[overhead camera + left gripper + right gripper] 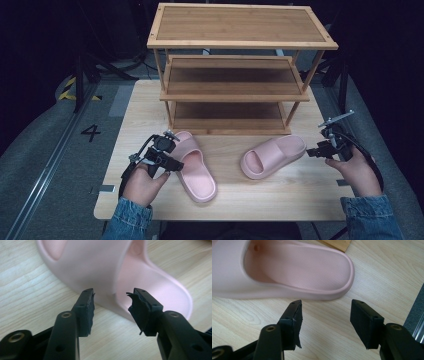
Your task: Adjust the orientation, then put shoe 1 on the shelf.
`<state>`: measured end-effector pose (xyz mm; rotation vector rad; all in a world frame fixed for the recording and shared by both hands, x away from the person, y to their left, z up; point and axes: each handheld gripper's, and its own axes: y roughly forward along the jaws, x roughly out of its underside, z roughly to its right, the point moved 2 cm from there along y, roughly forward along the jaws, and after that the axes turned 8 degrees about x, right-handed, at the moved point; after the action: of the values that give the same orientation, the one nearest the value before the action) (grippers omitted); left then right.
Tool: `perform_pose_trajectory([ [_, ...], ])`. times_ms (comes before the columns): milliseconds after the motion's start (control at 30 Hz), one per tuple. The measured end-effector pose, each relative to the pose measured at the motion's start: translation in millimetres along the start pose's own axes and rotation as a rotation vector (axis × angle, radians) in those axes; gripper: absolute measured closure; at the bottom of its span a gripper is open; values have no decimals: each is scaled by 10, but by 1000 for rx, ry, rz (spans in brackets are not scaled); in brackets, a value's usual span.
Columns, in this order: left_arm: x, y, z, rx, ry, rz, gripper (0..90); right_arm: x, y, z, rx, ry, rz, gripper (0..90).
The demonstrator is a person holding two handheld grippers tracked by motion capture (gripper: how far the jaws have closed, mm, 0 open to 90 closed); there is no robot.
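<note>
Both hand-held grippers, left [172, 162] and right [311, 151], gape empty beside their slippers, left slipper [194, 165] and right slipper [272, 156]; next, clamp one for the rack [235, 95].

The wooden rack [235, 70] stood at the back of the counter [150, 105], walling off that side. In front of the rack, the left slipper [196, 167] and the right slipper [272, 156] lay apart, bare counter open between them and along the front edge.
</note>
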<state>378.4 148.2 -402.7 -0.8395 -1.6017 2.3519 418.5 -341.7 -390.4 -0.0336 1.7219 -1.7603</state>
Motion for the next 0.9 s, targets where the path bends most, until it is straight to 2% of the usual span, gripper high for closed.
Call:
perform_pose_trajectory([
  [133,-4,83,-29,0,-21,-3,517,60,25,45,8,20,-18,434],
  [200,-2,145,-62,-12,-18,-20,564,68,16,56,10,22,-18,434],
  [233,-9,161,-91,20,-26,-24,580,67,9,57,11,22,-14,434],
  [300,-15,171,-114,49,-49,-25,615,63,-3,53,11,21,-10,434],
  [367,-20,171,-113,59,-45,-26,651,59,-4,48,8,21,-8,434],
  [500,-21,157,-122,43,-49,-13,724,61,22,42,6,18,-16,434],
  [600,-9,129,-156,13,-57,8,788,60,36,45,4,18,-17,434],
  [900,-3,87,-223,33,-61,38,830,50,57,28,3,14,-24,434],
])
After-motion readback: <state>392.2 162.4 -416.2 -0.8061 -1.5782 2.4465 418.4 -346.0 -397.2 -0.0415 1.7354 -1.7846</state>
